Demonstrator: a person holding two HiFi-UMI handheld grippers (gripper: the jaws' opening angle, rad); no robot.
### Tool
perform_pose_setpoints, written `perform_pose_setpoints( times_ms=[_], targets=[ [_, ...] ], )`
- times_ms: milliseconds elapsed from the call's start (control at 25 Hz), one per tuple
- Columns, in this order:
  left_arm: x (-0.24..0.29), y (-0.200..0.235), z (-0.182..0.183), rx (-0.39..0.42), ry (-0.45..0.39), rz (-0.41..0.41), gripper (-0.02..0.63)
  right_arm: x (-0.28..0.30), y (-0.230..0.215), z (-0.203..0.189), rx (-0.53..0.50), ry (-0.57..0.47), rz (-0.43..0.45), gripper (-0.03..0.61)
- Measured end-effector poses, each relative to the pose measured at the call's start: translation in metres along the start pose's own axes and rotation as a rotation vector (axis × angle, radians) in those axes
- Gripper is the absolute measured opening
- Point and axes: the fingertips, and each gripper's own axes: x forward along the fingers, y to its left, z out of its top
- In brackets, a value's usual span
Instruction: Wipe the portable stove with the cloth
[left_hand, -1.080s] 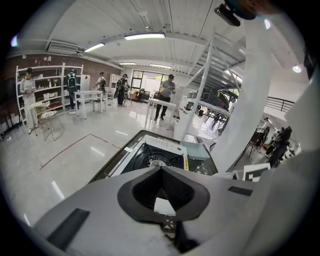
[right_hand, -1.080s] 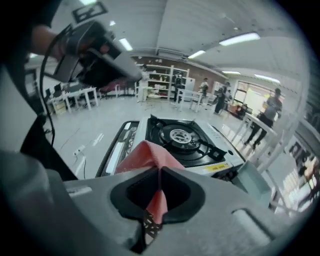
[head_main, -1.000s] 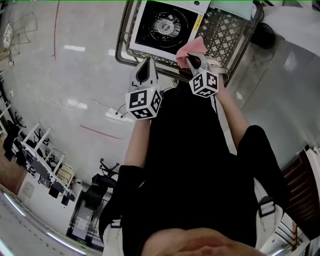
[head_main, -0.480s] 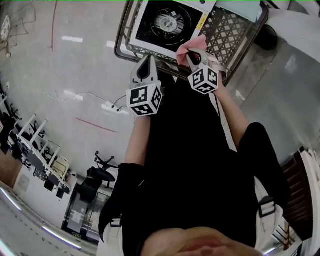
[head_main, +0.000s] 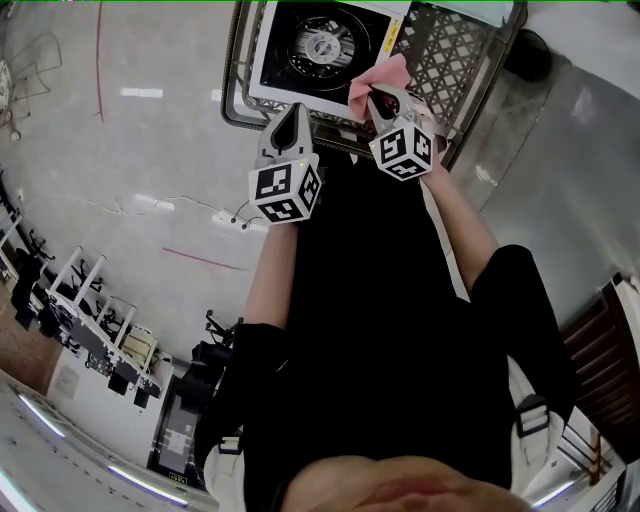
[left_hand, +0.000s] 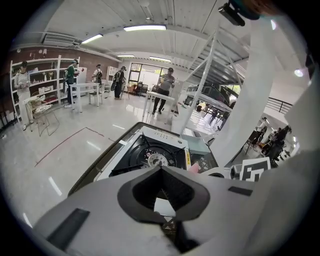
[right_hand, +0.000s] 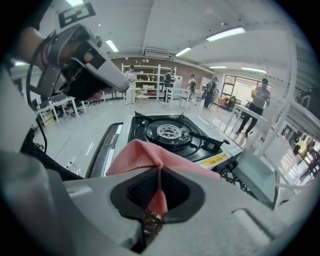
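Our right gripper (head_main: 383, 101) pinches the pink cloth (right_hand: 142, 155) just before the stove (head_main: 320, 45), which seemingly sits in a wire rack (head_main: 455, 55); our left gripper (head_main: 290, 128) is closed, empty.

Operator: black short-sleeve top (head_main: 380, 300), white harness straps (head_main: 540, 385) w/ black buckles (head_main: 530, 415) low on both sides, plus a thin white strap (head_main: 452, 265) down the right of the torso. Left hand-held gripper (head_main: 297, 110) & right hand-held gripper (head_main: 380, 98): light grey plastic shells, dark grey ribbed pads (left_hand: 175, 189), rounded-diamond cutout behind the tips. Each has a cube (head_main: 284, 190) w/ b/w square markers.
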Motion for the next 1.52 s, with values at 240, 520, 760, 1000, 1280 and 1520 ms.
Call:
perform_pose_setpoints(
  times_ms=[240, 520, 760, 1000, 1280, 1520],
  targets=[
    [0.015, -0.011, -0.006, 0.028, 0.028, -0.029, -0.002, 0.007, -0.014, -0.005, 0.032, -0.007, -0.036, 0.021],
    [0.027, -0.024, -0.011, 0.049, 0.054, -0.059, -0.002, 0.012, -0.037, -0.002, 0.090, -0.012, -0.078, 0.021],
    [0.033, -0.030, -0.009, 0.052, 0.062, -0.073, -0.002, 0.017, -0.060, 0.002, 0.113, -0.024, -0.105, 0.021],
    [0.039, -0.030, -0.010, 0.030, 0.060, -0.065, -0.002, 0.019, -0.079, 0.004, 0.129, -0.045, -0.136, 0.021],
    [0.054, -0.031, -0.005, 0.032, 0.058, -0.073, -0.002, 0.023, -0.101, 0.009, 0.176, -0.070, -0.189, 0.021],
    [0.058, -0.035, -0.006, 0.041, 0.062, -0.078, -0.002, 0.026, -0.119, 0.010, 0.200, -0.089, -0.191, 0.021]
  ],
)
